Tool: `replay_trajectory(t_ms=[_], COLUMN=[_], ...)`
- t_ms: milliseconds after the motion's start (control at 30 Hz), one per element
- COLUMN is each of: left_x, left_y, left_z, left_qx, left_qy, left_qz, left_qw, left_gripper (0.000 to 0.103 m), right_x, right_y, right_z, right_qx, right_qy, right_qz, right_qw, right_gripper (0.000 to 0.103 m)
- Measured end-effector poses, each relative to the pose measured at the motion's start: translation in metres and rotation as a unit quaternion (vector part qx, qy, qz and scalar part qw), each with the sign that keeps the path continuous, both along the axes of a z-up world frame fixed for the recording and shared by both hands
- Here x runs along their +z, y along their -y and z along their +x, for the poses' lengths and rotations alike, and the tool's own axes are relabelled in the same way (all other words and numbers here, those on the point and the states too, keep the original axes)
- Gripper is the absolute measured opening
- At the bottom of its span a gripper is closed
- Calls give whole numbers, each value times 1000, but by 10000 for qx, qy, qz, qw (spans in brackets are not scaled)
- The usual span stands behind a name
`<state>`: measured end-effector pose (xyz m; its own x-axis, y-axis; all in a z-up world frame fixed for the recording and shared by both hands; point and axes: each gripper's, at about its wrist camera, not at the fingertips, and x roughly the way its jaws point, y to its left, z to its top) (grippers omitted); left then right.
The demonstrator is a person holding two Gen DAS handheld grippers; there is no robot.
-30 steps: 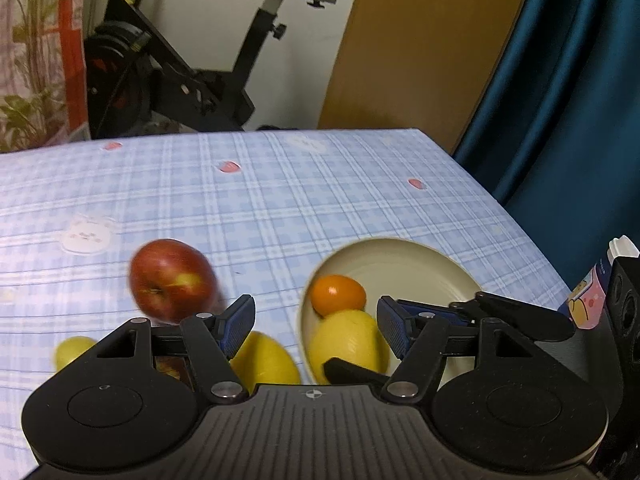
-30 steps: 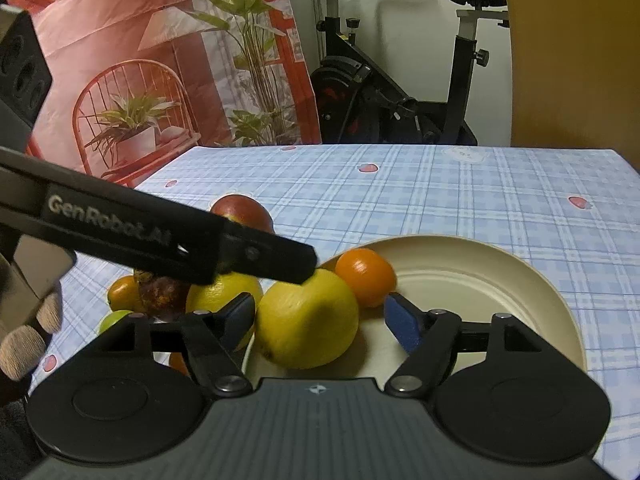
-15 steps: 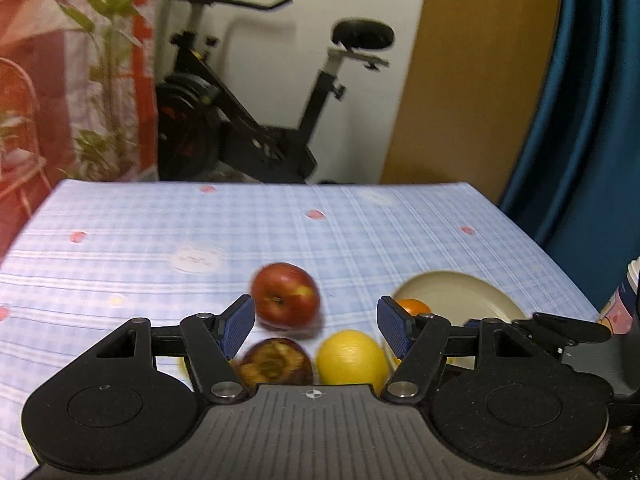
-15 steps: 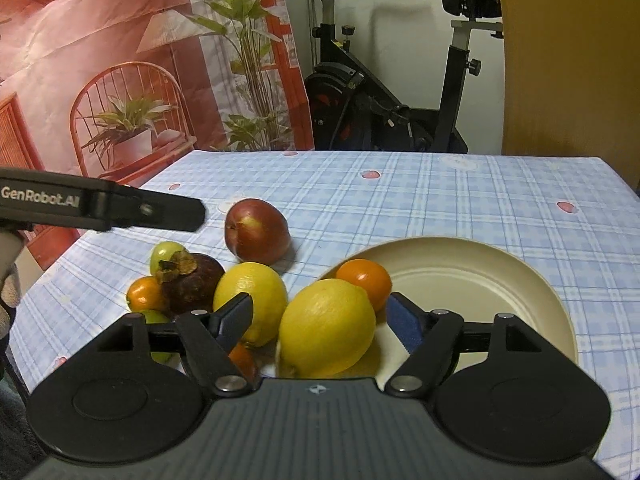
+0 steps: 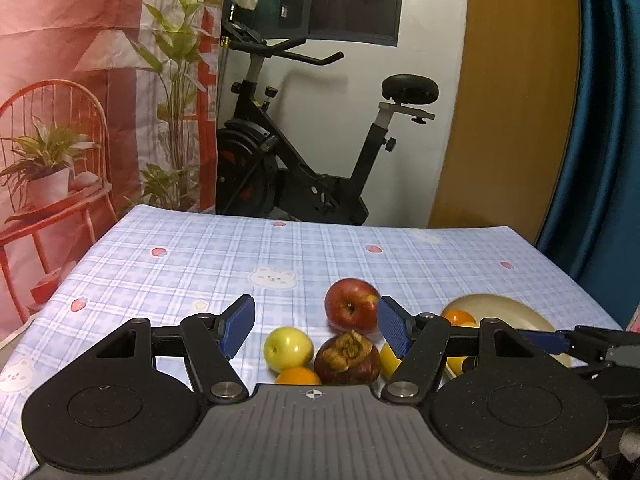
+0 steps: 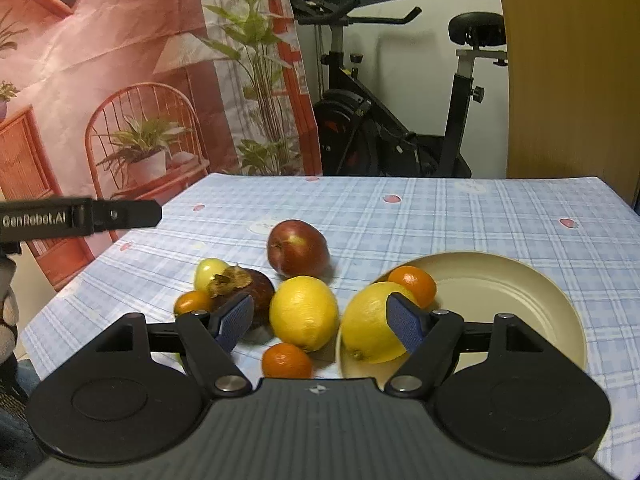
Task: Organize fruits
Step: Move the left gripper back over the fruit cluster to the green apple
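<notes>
Checked-cloth bench [image 6: 460, 216] with the cream plate [image 6: 520, 292] on its right side, one lemon [image 6: 372, 320] and a mandarin [image 6: 414, 284] already in it. Red apple [image 6: 298, 248], second lemon [image 6: 304, 312] and mangosteen [image 6: 252, 288] sit loose just left of it. Left hand-held gripper [image 5: 316, 326] and right hand-held gripper [image 6: 320, 320] both hang apart, gripping nothing.

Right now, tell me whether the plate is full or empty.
Neither: partly filled. The plate holds one lemon and one small orange at its left edge; the rest is bare.
</notes>
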<state>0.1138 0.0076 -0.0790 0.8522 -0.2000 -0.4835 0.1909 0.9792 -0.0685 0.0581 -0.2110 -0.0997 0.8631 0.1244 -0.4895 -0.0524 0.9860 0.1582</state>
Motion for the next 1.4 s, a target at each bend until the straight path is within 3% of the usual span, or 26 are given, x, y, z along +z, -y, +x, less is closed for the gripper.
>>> replay_trajectory(t_ms=[367, 633, 867, 1167, 1400], left_x=[-14, -34, -45, -54, -54], left_y=[-7, -9, -12, -4, -8], left_z=[-14, -5, -5, -7, -5], left_qx=[0, -29, -109, -444, -412], left_qy=[-65, -452, -647, -827, -918], left_qz=[-284, -303, -340, -354, -446], left_qw=[9996, 9985, 9973, 9950, 9939], left_gripper=[70, 70, 69, 67, 60], right_x=[-12, -30, -41, -51, -50], right_y=[-11, -22, -29, -37, -35], right_z=[-16, -9, -5, -3, -5], right_qx=[37, 355, 640, 836, 875], right_qy=[201, -8, -33, 30, 137], right_qz=[-138, -343, -470, -678, -650], right_qw=[9997, 9988, 9968, 9942, 9939], right_gripper=[76, 76, 56, 53, 53])
